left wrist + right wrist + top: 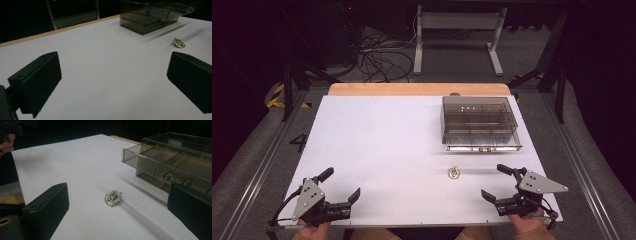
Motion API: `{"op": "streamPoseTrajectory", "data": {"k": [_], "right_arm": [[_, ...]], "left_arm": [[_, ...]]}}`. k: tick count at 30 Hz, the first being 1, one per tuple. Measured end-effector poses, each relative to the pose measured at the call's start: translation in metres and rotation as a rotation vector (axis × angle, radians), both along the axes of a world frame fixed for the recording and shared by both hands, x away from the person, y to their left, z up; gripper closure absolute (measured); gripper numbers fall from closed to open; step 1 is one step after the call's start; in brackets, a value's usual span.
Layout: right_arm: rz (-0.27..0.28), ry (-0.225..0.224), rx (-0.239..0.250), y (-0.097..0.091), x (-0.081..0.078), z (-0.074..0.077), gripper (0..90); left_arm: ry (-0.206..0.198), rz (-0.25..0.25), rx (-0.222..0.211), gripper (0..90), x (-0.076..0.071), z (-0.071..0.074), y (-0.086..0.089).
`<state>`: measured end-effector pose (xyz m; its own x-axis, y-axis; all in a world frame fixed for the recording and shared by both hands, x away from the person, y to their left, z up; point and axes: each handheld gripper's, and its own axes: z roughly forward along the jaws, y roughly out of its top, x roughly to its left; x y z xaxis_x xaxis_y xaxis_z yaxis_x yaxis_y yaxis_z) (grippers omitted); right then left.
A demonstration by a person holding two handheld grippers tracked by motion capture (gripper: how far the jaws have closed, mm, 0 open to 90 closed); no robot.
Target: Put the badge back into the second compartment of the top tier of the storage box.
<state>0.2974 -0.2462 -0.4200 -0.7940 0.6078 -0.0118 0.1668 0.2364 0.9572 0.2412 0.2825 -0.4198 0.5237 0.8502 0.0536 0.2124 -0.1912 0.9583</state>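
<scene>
A small silver brooch with a green centre lies flat on the white table top, in front of a smoky clear drawer box. The box's top drawer is pulled slightly out. My right gripper rests near the front right edge, open and empty, just right of the brooch. My left gripper rests at the front left, open and empty, far from the brooch. In the right gripper view the box stands to the right, beyond the brooch.
A wooden strip runs along the table's far edge. Beyond it stand a white table frame and loose cables on the floor. Metal rails flank the table.
</scene>
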Motion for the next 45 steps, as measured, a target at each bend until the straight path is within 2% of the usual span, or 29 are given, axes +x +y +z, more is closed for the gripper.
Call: {"op": "streamPoseTrajectory", "data": {"k": [7,29,34,40,45], "right_arm": [[0.002,0.005,0.006,-0.001,0.0,0.0,5.2],[0.02,0.045,-0.007,0.003,0.005,0.002,7.9],[0.037,0.067,-0.018,0.011,0.013,0.007,8.0],[0.059,0.07,-0.034,0.022,0.02,0.011,8.1],[0.09,0.083,-0.048,0.037,0.028,0.012,8.1]], "left_arm": [[0.007,-0.001,-0.01,0.5,0.0,0.0,0.001],[-0.01,0.008,0.021,0.6,-0.002,0.001,-0.002],[-0.008,0.008,0.018,0.6,-0.001,0.001,-0.002],[-0.007,0.006,0.023,0.6,-0.001,0.001,-0.003],[-0.005,0.003,0.023,0.7,-0.001,0.001,-0.003]]}}
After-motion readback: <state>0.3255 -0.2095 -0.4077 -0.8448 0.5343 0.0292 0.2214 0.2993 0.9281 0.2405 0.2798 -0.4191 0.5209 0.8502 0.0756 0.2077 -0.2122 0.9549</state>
